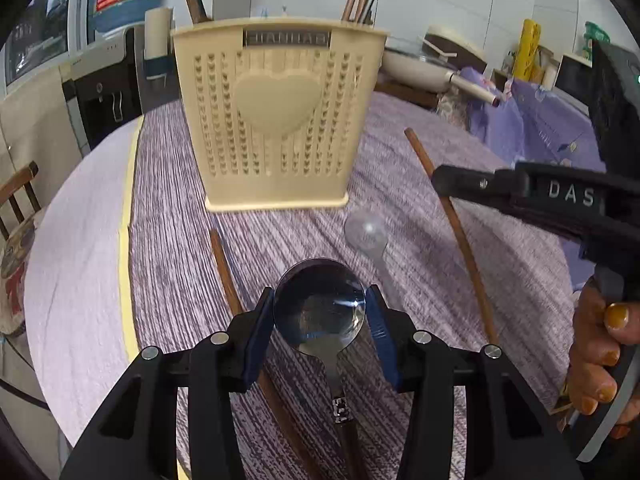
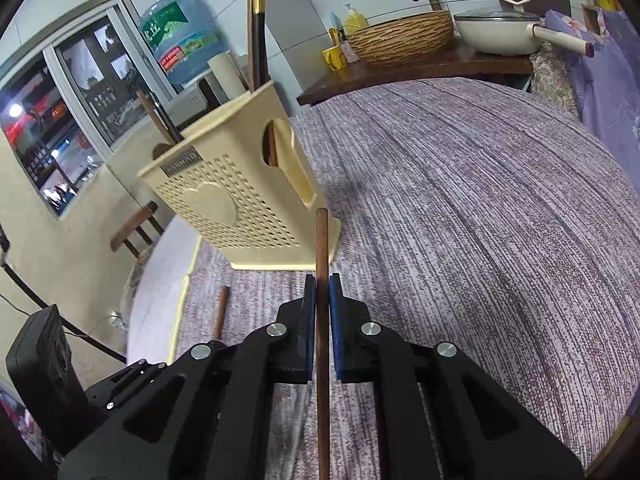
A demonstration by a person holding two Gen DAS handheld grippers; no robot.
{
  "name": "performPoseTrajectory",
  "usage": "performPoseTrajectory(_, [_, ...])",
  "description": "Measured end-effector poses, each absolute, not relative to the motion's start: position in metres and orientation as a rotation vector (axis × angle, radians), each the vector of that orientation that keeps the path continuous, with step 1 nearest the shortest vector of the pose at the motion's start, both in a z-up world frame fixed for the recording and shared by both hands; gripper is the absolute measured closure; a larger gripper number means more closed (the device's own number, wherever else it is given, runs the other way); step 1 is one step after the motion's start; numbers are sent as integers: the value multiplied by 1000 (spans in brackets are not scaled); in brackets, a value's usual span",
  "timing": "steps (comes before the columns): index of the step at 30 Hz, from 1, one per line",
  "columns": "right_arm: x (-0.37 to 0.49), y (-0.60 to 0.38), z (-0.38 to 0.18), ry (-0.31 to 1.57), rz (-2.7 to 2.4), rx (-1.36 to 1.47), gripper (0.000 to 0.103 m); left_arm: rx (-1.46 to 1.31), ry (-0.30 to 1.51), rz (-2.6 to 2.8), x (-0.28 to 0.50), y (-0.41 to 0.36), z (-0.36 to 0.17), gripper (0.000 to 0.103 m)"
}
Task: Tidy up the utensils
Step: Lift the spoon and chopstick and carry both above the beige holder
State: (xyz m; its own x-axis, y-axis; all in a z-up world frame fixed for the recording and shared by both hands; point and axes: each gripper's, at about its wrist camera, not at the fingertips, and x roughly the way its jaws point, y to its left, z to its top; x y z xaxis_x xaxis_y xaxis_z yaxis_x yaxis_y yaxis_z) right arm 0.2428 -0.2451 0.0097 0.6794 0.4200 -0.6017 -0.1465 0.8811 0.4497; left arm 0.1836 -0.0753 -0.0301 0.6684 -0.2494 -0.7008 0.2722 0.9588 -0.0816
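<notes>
Jaws of left gripper [image 1: 320, 312] around spoon [image 1: 320, 306], right gripper [image 2: 322, 284] pinching chopstick [image 2: 322, 280]

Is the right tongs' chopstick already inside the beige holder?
No. The chopstick is clamped between the right tongs, its tip outside the beige holder.

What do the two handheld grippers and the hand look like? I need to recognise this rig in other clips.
Both are matte black plastic linkages with round silver pivot pins and dark blue pads on the fingers. The left gripper and right gripper look alike in build. Seen from the left wrist camera, the right gripper's side carries raised letters "DAS". The hand holding it has orange-painted nails; no sleeve shows.
</notes>
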Motion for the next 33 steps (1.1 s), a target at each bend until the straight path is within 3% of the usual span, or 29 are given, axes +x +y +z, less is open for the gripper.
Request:
performPoseTrajectory(13, [208,-268,70,620,420,355,95,-79,638,-310,181,-51,25,58])
performPoseTrajectory(33, [189,-269,105,544,473,313,96,-139,611,-329,183,-30,46,58])
